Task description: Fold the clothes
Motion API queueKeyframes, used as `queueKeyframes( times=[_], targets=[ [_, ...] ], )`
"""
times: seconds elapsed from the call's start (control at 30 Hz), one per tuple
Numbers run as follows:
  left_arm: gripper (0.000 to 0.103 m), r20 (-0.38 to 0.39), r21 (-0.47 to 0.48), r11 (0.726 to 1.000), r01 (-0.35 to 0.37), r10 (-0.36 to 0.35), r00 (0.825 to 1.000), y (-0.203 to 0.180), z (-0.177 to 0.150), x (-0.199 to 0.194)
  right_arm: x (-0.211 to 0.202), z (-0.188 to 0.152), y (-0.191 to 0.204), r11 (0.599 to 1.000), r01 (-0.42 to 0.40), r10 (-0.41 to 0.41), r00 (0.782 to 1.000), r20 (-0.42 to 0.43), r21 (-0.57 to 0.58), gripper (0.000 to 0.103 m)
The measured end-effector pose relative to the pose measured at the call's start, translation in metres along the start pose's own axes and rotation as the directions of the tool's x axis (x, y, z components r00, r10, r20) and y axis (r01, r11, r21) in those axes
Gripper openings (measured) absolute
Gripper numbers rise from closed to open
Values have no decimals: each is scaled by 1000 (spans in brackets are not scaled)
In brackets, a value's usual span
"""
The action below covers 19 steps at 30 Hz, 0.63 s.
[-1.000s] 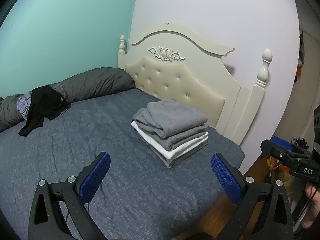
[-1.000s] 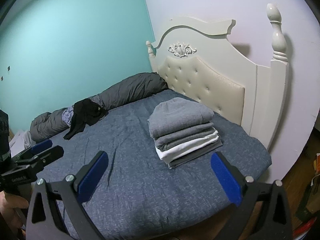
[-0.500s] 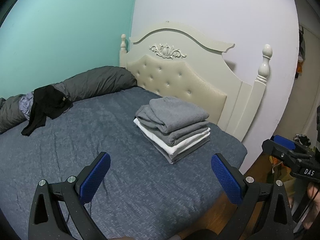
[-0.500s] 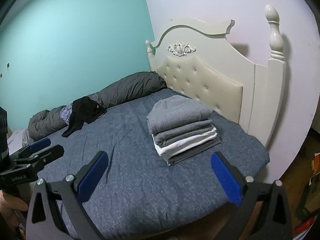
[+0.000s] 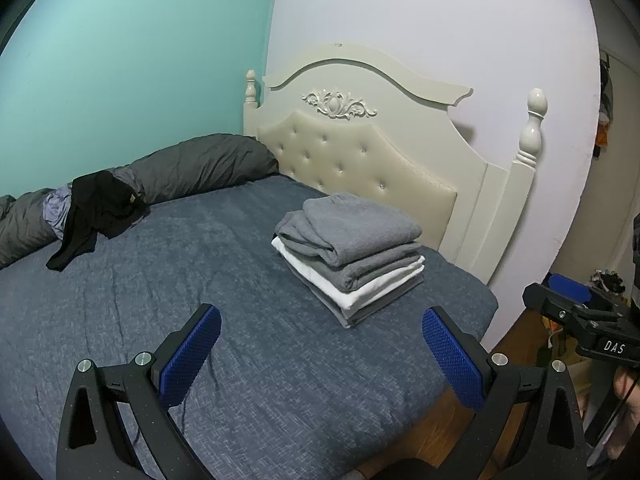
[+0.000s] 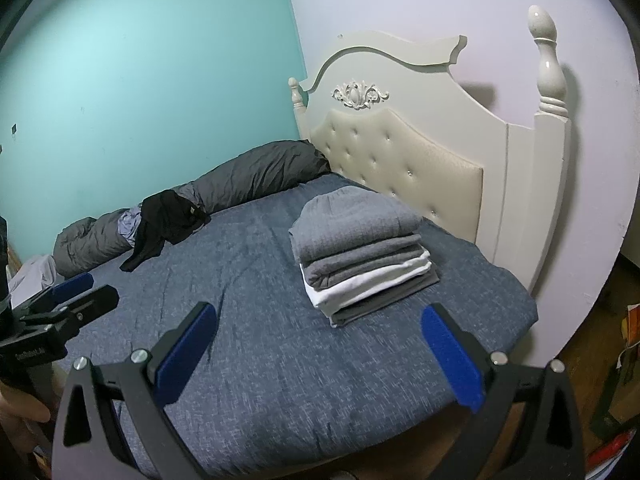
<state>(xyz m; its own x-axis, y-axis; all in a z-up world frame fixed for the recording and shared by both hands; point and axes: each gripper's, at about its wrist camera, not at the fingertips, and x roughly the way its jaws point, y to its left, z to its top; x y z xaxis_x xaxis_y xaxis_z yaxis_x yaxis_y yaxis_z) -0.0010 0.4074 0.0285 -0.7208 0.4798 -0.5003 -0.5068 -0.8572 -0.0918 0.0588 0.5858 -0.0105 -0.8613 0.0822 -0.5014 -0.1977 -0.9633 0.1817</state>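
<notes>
Well beyond both grippers' wide-spread, empty fingers (image 5: 200,346) (image 6: 450,356), the folded stack (image 5: 350,258) (image 6: 362,246) lies untouched.

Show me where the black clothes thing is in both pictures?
Left wrist view: the black garment lies at the far left, draped over the long grey rolled bedding along the teal wall.
Right wrist view: the black garment sits left of centre, on that same grey roll.
Shared landmark: the stack of folded clothes by the cream headboard; the garment is to its left in both.
</notes>
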Motion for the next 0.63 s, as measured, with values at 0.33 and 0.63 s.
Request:
queueKeyframes(
  times=[0.33,0.63],
  targets=[
    [103,13,2,1000,11,-11,1000,-1,-1,-2,2,-2,-1,1000,4,-4,1000,-6,1,103],
    [103,8,-2,1000,19,-19,1000,-1,-1,-1,1,-2,-2,1000,3,-3,1000,-7,11,103]
  ],
)
